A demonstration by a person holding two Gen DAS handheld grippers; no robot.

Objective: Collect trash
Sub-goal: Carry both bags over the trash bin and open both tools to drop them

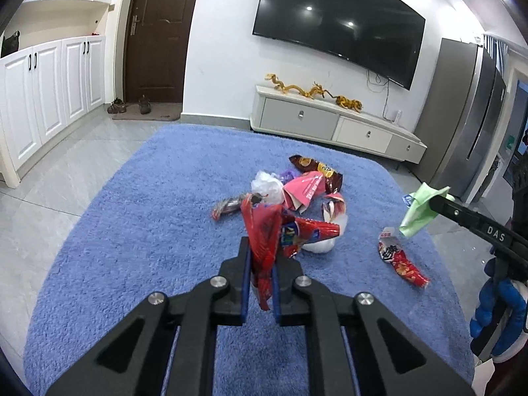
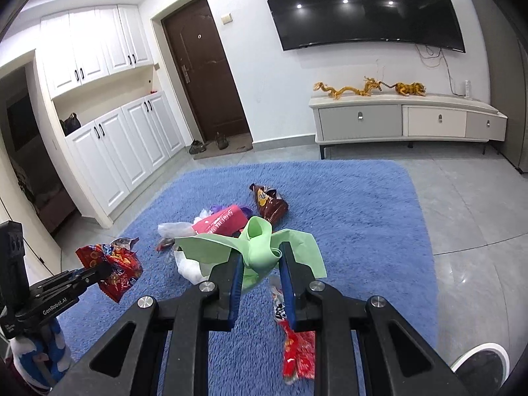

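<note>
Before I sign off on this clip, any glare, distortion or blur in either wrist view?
Left wrist view: ceiling lights glare as bright spots on the TV, and fisheye bends its edges; the red wrapper in the left gripper stays sharp. Right wrist view: the same spots on the TV, dark vignette in the corners, the green wrapper in focus.

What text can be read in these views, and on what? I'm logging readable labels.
"DAS": on the arm of the right gripper, left wrist view.
"GenRobot.AI": on the body of the left gripper, right wrist view.
Print on the pink packet, brown snack bag and red wrapper on the blue rug: too blurred to read.
</note>
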